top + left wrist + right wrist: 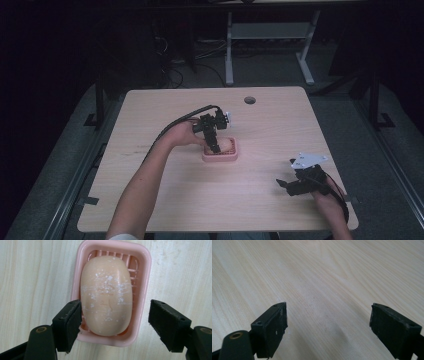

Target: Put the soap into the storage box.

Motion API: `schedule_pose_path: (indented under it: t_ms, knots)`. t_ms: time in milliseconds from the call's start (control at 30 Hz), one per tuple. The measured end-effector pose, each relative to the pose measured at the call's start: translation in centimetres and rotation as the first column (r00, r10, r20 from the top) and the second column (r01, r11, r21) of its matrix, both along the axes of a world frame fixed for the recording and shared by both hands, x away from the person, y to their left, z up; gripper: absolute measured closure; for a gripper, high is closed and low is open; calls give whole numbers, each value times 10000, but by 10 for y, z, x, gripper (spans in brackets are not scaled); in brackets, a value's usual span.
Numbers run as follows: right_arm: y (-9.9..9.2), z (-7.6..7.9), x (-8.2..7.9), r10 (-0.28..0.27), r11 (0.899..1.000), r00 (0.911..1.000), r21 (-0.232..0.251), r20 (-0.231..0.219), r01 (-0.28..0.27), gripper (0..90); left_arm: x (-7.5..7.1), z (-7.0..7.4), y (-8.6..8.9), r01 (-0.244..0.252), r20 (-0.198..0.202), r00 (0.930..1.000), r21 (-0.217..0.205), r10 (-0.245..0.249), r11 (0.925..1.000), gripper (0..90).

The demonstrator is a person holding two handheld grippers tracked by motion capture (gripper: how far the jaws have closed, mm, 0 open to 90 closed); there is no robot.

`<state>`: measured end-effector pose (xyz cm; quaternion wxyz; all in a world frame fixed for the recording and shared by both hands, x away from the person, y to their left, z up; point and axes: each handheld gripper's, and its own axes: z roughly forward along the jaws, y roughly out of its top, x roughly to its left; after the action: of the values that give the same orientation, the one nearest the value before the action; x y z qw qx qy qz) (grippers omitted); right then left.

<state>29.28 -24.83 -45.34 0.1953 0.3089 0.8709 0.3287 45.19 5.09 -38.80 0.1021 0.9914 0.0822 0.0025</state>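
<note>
A pale peach oval bar of soap [107, 293], flecked with white specks, lies inside a small pink soap dish [143, 270] with a slatted floor. The bar takes up most of the dish, leaving a band of slats showing along one side. The dish sits on a light wooden table [150, 190], roughly at its middle.

Directly above the dish, the left gripper [215, 145] points steeply down at the soap. In the left gripper view its two black jaws stand apart, one on each side of the near end of the bar. One jaw pad is just beside the soap, at or touching its edge; the other is clear of the dish's outer wall. Nothing is clamped. The person's left hand [185, 134] holds this gripper from the side of the dish, the bare forearm reaching in from the table's near edge, and a black cable loops up and back from the gripper.

Well apart from the dish, toward the table's near right corner, the right gripper [286, 184] hovers low over bare wood, held by the right hand [327, 197], a grey three-cornered plate on top. Its jaws are spread wide with nothing between them.

Beyond the dish, near the table's far edge, is a round cable hole [249, 100]. Past the table the room is dark, with grey floor, cables, and the white legs of another desk [229, 50].
</note>
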Motion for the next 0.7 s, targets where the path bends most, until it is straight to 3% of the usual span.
schedule_pose_path:
  t_ms: [700]
  knots:
    - [3, -2, 1, 89, 10000, 9999, -29, -114, -90, 141, -7, 1, 18, -228, -53, 9997, -331, 226, 9992, 261]
